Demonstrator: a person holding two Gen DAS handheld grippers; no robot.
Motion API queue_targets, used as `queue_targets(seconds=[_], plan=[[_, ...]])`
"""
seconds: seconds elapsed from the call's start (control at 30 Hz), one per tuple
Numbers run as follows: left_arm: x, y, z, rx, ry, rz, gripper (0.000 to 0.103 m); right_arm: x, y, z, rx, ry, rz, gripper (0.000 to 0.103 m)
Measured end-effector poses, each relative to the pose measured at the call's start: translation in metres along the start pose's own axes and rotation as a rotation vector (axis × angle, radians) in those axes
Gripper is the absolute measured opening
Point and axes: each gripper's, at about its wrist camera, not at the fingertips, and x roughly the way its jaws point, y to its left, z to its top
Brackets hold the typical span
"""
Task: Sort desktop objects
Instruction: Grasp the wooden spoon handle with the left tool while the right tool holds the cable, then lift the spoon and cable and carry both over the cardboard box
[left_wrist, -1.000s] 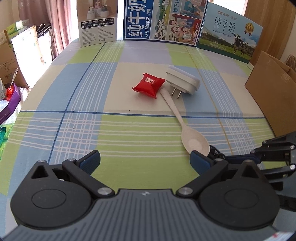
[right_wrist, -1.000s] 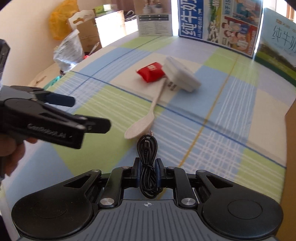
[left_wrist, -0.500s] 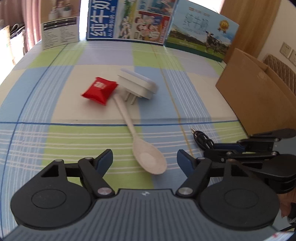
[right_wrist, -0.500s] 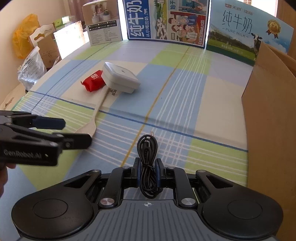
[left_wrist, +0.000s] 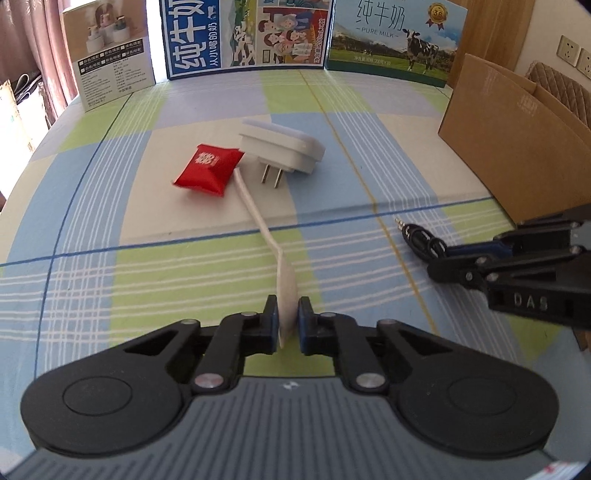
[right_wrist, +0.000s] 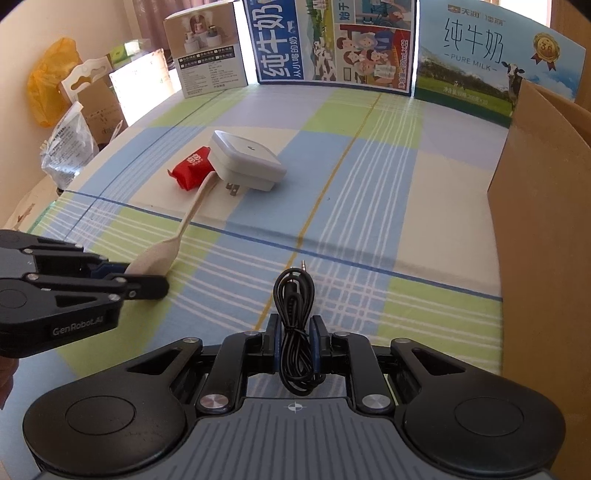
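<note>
Step in hand: we judge that we are mid-pickup, with one item secured in each hand and none yet sorted away.
Left gripper (left_wrist: 284, 325): our jaws are clenched on the bowl of the beige spoon (left_wrist: 286, 291), which is turned on edge between them; its handle runs away across the table (left_wrist: 369, 155).
Spoon handle tip: it lies just beside the red sachet (left_wrist: 208, 170) and near the prongs of the white plug adapter (left_wrist: 280, 149).
Right gripper (right_wrist: 295, 343): our jaws are grasping a coiled black audio cable (right_wrist: 293, 295), its jack plug pointing forward above the checked cloth.
Cardboard box (right_wrist: 543, 206): it stands at the right edge of the table, and we take it as the likely drop place.
Next move: we think the spoon must be lifted clear without dragging the sachet or adapter, then both items carried toward the box.
</note>
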Motion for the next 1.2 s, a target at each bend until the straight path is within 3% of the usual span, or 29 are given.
queue_targets(seconds=[0.3,0.6,0.67,0.93,1.0,1.03,1.2], plan=[[-0.027,0.010,-0.021,0.051,0.027,0.006,0.007,-0.008,0.012,-0.002,0.000,-0.006,0.031,0.012],[-0.020,0.010,-0.018,0.053,0.025,0.019,0.010,-0.001,0.014,-0.002,-0.003,0.006,0.035,0.012],[-0.018,0.009,-0.017,0.056,0.019,0.023,0.017,0.001,0.014,-0.002,0.001,0.011,0.038,0.013],[-0.014,0.009,-0.014,0.054,0.020,0.022,0.018,0.005,0.012,-0.002,0.007,0.010,0.043,0.013],[-0.014,0.010,-0.013,0.052,0.026,0.020,0.016,0.005,0.013,-0.001,0.009,0.007,0.048,0.013],[-0.014,0.010,-0.013,0.050,0.027,0.017,0.007,0.005,0.013,-0.001,0.010,0.007,0.049,0.013],[-0.021,0.007,-0.013,0.048,0.021,0.001,0.007,0.004,0.014,0.000,0.009,0.013,0.058,0.012]])
